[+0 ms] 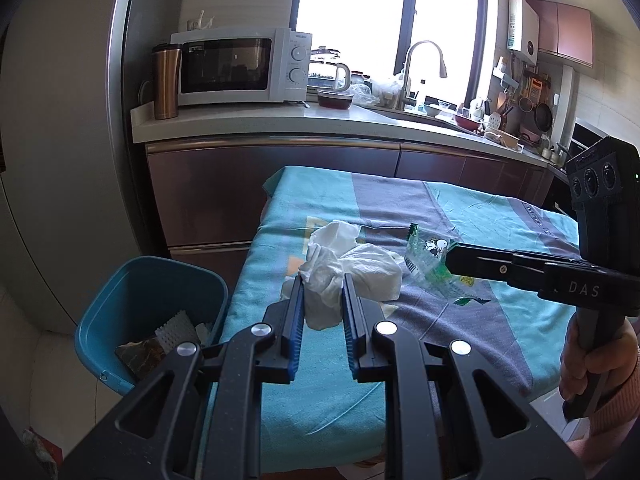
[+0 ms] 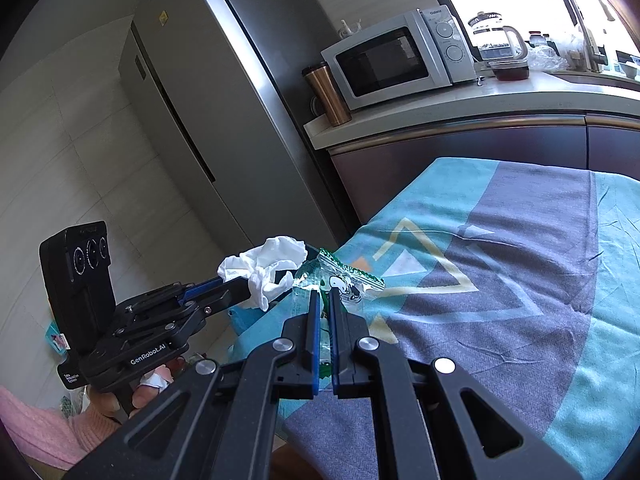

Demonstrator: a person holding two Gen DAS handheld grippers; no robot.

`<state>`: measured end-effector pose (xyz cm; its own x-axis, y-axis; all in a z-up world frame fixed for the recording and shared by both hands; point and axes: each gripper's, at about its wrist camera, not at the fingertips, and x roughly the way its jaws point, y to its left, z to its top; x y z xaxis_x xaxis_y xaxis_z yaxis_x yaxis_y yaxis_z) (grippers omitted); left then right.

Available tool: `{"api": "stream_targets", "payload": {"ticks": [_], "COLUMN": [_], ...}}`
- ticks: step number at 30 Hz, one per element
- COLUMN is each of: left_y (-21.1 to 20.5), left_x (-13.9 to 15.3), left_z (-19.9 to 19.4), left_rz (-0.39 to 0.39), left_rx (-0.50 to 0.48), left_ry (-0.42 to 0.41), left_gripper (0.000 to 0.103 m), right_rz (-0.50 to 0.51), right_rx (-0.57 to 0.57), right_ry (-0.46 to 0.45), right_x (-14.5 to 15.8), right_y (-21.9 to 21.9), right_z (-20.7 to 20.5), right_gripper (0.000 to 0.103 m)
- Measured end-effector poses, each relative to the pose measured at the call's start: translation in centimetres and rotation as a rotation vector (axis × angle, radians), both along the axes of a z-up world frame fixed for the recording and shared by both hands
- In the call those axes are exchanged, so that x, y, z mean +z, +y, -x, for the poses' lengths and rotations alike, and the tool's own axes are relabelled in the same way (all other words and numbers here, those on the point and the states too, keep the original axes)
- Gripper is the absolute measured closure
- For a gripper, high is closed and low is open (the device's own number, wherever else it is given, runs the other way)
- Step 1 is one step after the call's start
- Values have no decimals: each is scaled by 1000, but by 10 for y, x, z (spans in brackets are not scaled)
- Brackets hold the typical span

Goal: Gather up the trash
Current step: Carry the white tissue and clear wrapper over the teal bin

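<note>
Beside the table, blue bin (left view only), left claw gripping tissue, right claw clamping wrapper.

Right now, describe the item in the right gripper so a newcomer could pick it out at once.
Start at the table with the teal and grey cloth. Over its near edge the right gripper is shut on a clear plastic wrapper. Green edges and a cartoon print set it apart from the plain crumpled white tissue beside it.
</note>
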<state>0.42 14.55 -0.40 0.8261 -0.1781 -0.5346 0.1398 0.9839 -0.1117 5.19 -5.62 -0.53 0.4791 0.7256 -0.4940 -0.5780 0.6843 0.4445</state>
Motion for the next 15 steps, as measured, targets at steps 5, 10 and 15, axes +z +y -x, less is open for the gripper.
{"api": "stream_targets", "payload": {"ticks": [5,10,15], "left_y": [8,16,23], "left_x": [-1,-1,-3], "left_z": [2,4,7], "left_rz": [1,5,9], "left_rx": [23,40,58], "left_ry": [1,1,1], "left_gripper": [85,85,85], "right_rz": [3,4,6], "right_rx": [19,34,50], "right_ry": [-1,1,4], "right_x": [-1,-1,-2], "right_y": [12,20,30], "right_z": [-2,-4,-6], "right_gripper": [100,100,100]}}
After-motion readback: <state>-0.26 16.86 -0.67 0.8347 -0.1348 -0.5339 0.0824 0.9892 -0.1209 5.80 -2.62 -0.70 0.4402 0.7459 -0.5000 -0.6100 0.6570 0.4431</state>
